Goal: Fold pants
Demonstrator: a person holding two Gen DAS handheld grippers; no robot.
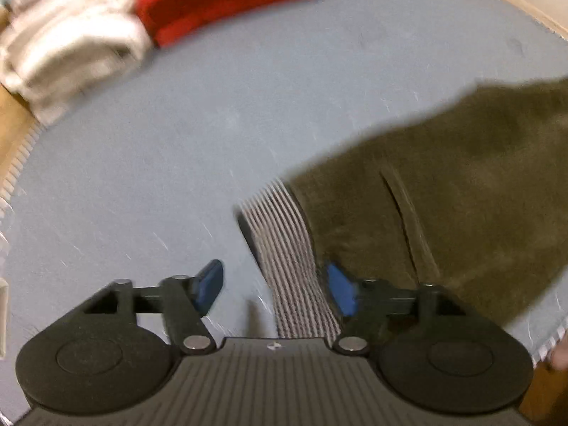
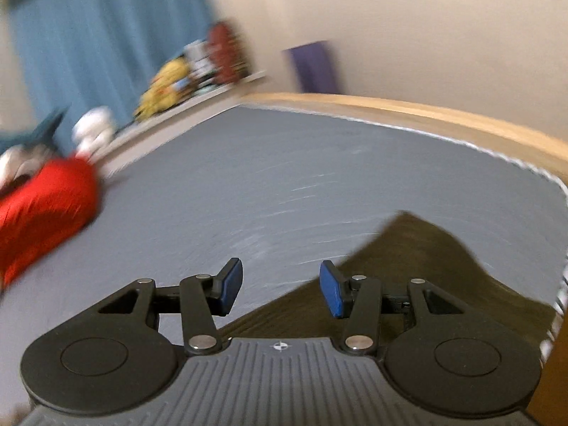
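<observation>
**Soft green pants waiting to be picked up**

The pants (image 1: 443,191) are lying flat on the bench (image 1: 177,159), which is wearing a gray-blue cover. They are dark green and look thick and fuzzy. The striped stretchy waistband (image 1: 287,255) is sitting at the near end, and a long seam is running down the leg.

The left tongs (image 1: 275,289) are hanging just above the waistband. Their blue pads are standing wide apart, and the waistband is lying below the gap between them. Nothing is being squeezed. The right tongs (image 2: 280,289) are also standing apart and holding nothing. They are floating over the near edge of the pants (image 2: 408,266), where a corner of cloth is poking up into a little hill.

The pants are probably feeling light and floppy. They are likely bending and drooping wherever they are lifted, so one pinch is not going to keep them flat. The fuzzy cloth is likely not slippery. The best places to grab are probably the thick waistband and a leg end, one for each tongs.

A red cloth (image 1: 227,0) and white folded clothes (image 1: 71,42) are lying far off on the left.
</observation>
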